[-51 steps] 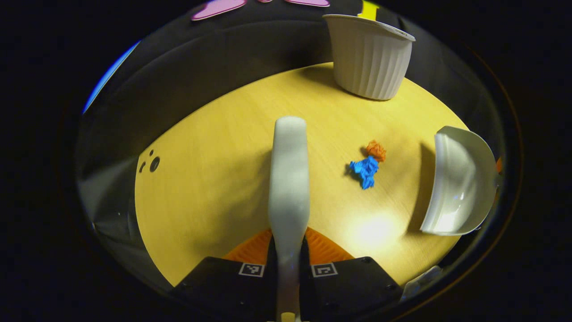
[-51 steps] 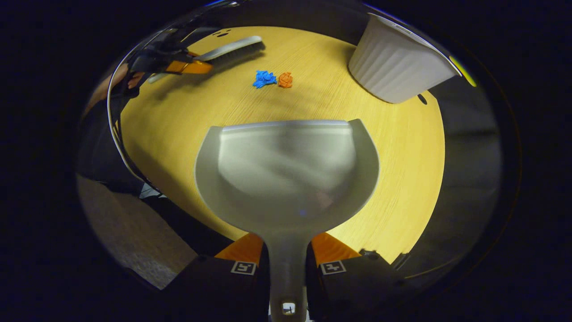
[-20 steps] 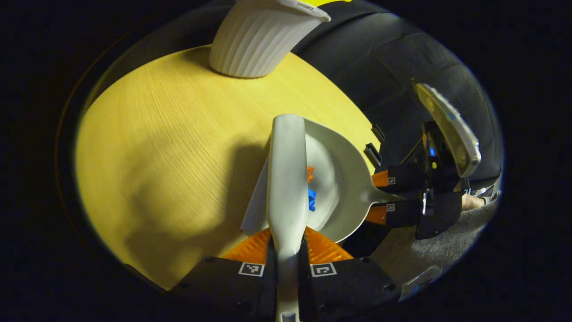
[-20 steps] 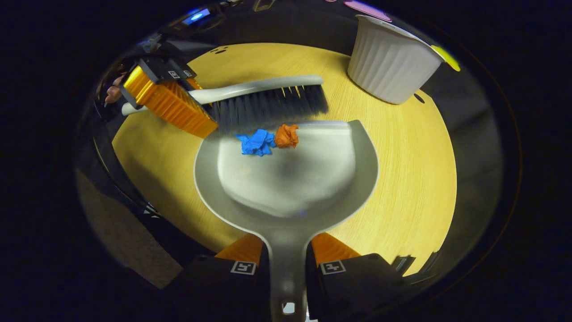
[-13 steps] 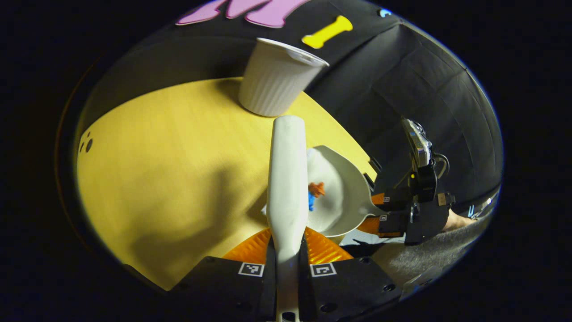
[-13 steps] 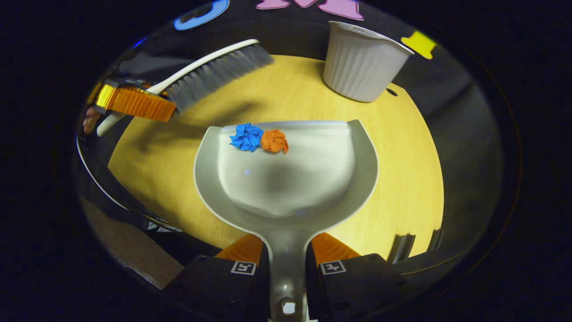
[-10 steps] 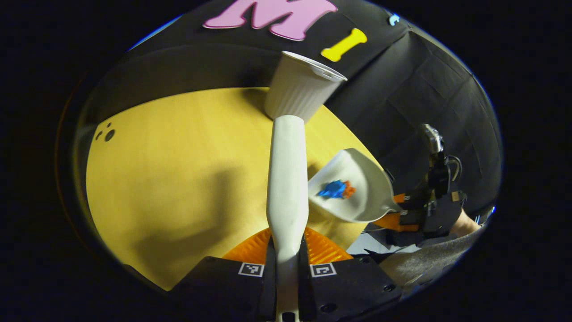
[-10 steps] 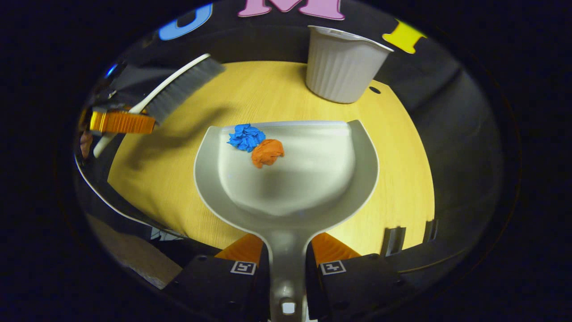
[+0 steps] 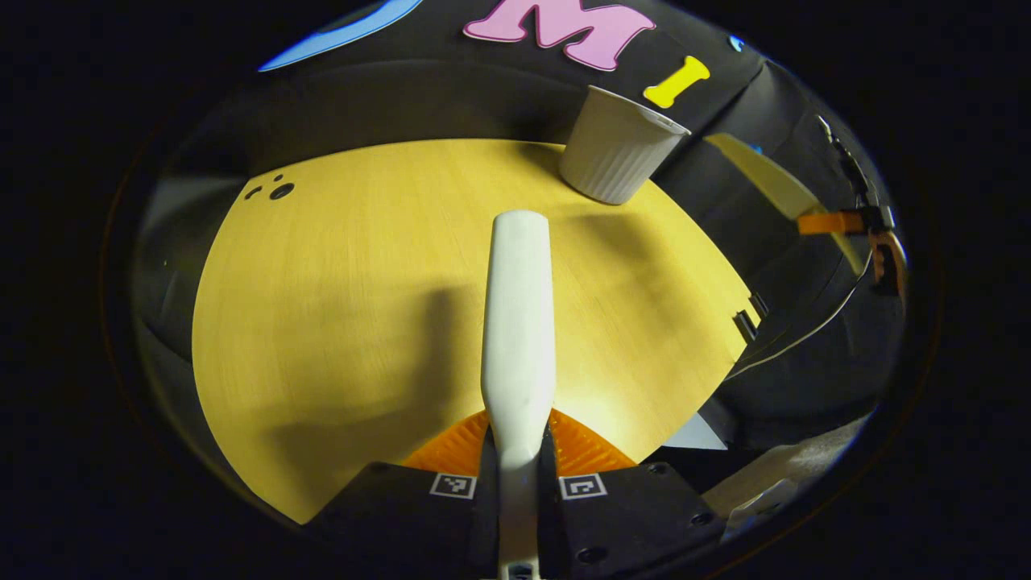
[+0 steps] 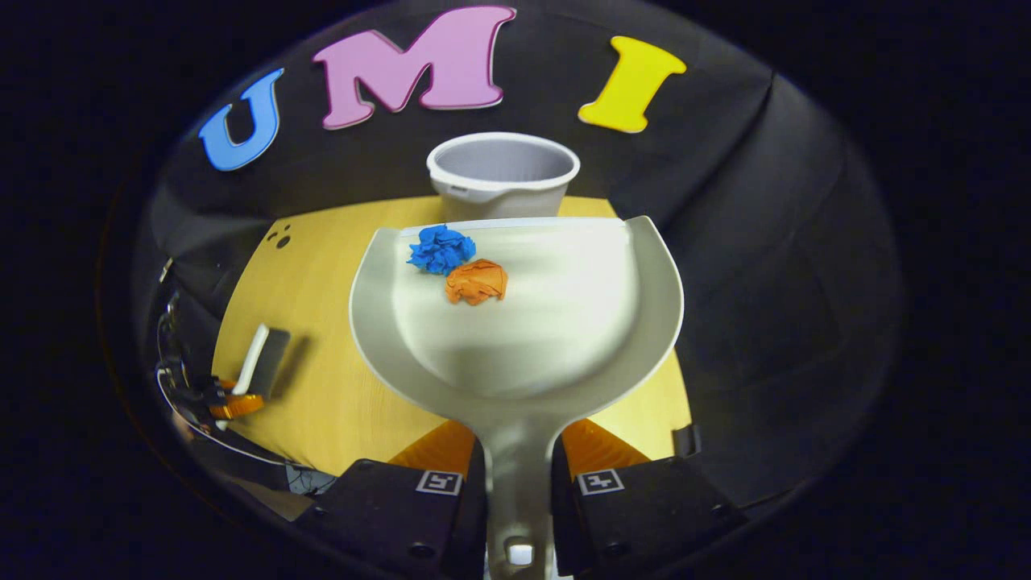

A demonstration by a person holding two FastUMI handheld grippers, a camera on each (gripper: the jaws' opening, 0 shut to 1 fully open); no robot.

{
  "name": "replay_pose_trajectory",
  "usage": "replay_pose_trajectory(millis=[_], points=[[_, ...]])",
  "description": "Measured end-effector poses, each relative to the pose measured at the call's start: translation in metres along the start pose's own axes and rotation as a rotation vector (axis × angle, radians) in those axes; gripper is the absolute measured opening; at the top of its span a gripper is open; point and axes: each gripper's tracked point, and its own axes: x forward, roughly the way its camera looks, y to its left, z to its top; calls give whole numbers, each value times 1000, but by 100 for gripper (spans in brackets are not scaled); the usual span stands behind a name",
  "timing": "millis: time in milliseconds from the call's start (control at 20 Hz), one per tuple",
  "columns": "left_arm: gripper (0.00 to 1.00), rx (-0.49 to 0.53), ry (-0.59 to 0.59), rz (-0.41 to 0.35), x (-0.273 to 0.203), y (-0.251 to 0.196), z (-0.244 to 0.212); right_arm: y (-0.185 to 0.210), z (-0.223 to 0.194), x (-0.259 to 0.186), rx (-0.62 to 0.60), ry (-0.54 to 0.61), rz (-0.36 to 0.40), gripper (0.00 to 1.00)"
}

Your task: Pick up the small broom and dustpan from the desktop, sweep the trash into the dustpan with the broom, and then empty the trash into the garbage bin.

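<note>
The right gripper (image 10: pixel 518 475), clenched on the dustpan (image 10: pixel 515 322) handle, had lifted both paper scraps (image 10: pixel 459 264) toward the garbage bin (image 10: pixel 503 176), ready for emptying.

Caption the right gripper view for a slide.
Right gripper holds the dustpan, carrying blue and orange wads, before the bin.

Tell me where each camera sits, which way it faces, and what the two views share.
Left gripper view: rides the left gripper, looking along the broom over the table; its fingers clamp the handle.
Right gripper view: rides the right gripper, facing the garbage bin across the dustpan with blue scrap and orange scrap.
Shared: table, bin, broom, dustpan.
</note>
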Motion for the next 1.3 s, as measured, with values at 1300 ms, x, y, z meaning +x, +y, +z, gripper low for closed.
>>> replay_pose_trajectory(millis=[1300], points=[[23, -120, -22, 55, 11, 18, 8, -65, 198, 97, -456, 459, -239, 37]])
